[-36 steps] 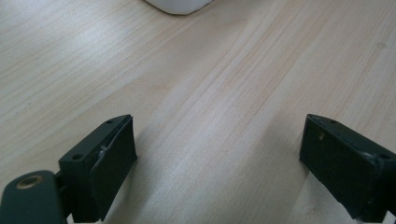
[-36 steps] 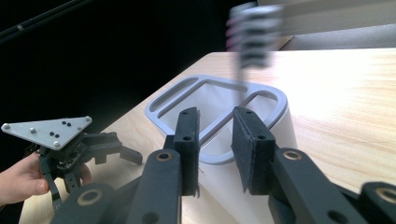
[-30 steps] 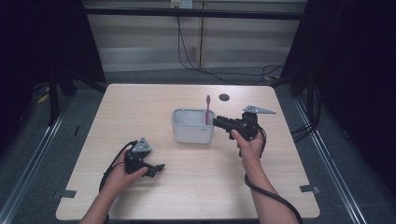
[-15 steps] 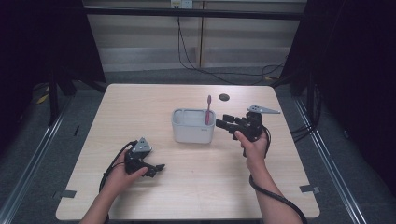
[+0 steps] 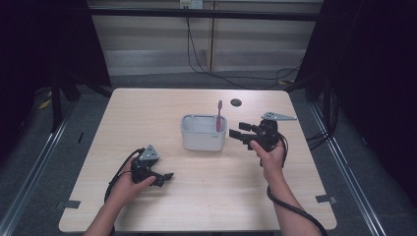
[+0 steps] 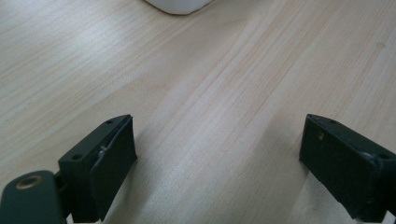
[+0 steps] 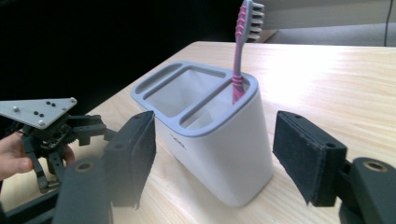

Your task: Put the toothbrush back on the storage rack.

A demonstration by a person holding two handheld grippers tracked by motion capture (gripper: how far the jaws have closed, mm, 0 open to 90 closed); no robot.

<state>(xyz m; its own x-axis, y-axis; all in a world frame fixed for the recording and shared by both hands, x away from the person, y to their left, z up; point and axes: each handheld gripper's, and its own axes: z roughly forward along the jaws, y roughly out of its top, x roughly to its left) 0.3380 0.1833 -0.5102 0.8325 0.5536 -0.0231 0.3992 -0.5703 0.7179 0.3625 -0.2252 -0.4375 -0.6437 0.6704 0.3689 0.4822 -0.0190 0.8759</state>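
Right claw (image 5: pixel 239 134) hangs released at 3 o'clock of the white holder (image 5: pixel 204 132), pink toothbrush (image 5: pixel 219 115) upright inside. Left claw (image 5: pixel 165 178) sits released on the tabletop (image 5: pixel 147 110).

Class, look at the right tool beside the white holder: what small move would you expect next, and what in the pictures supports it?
Probably a short retreat away from the holder. The right tool stands open and empty just beside it, while the pink toothbrush already stands upright in the holder's narrow slot, untouched. The left tool rests open on the table, idle.
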